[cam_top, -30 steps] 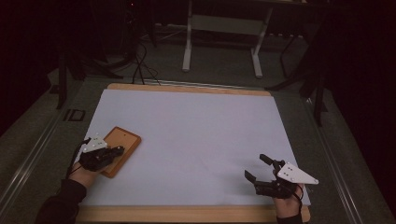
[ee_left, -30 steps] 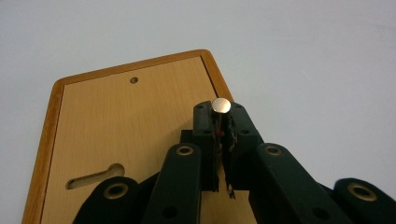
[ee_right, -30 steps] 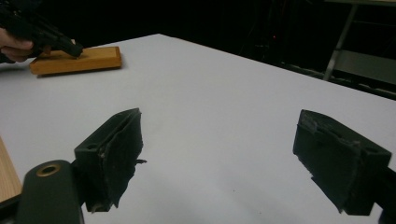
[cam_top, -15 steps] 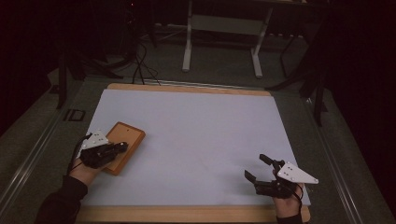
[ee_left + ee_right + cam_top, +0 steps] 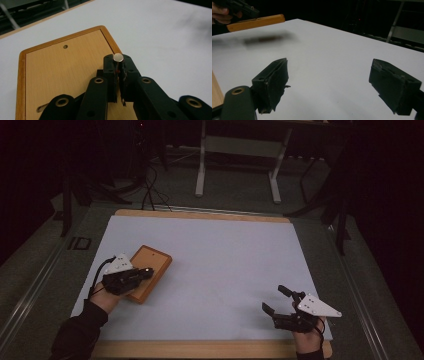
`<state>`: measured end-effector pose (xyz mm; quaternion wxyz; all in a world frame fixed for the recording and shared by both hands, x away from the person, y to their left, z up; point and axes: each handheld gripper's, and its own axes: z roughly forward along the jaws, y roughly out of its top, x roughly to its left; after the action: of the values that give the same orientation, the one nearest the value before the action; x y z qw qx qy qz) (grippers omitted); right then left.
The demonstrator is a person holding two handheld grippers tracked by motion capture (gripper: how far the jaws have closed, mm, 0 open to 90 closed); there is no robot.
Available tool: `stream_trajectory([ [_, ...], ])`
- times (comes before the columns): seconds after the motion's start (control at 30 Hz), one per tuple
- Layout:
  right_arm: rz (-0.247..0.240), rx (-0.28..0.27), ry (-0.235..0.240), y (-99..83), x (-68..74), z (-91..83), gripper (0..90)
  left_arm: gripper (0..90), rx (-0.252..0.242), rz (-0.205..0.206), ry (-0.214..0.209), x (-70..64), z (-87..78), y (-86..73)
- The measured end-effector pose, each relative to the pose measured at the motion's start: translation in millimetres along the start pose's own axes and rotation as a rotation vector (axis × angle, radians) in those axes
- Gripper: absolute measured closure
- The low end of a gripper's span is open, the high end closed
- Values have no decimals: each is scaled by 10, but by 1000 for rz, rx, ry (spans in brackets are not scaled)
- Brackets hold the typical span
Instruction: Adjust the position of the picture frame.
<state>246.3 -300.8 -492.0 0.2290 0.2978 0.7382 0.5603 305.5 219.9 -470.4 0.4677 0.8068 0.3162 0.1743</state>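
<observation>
A wooden board (image 5: 152, 265) with a raised rim is at the left of the white table. My left gripper (image 5: 144, 272) reaches over it from the left. In the left gripper view the board (image 5: 62, 72) has a small hole, and its right rim runs in between the jaws. The left gripper (image 5: 119, 75) is shut there. A small round silver disc (image 5: 118, 57) sits at the jaw tips. In the right gripper view the board (image 5: 257, 22) hangs above its blurred shadow. My right gripper (image 5: 277, 301) rests open near the front right edge, nothing between its fingers (image 5: 273, 80).
The white sheet (image 5: 225, 260) covers the table, with a wooden border (image 5: 200, 214) along the far and near edges. Beyond the far edge stand a table frame (image 5: 237, 165) and cables (image 5: 150, 185) on a dark floor.
The left gripper and the board have moved together to the right and away from me, the board turning slightly. The right gripper has stayed in place.
</observation>
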Motion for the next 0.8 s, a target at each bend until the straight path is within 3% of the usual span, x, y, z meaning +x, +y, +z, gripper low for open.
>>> stream_trajectory([
  [0.8,11,-8,9,-3,-15,-37,155,851,35,100,-150,-400,823,462],
])
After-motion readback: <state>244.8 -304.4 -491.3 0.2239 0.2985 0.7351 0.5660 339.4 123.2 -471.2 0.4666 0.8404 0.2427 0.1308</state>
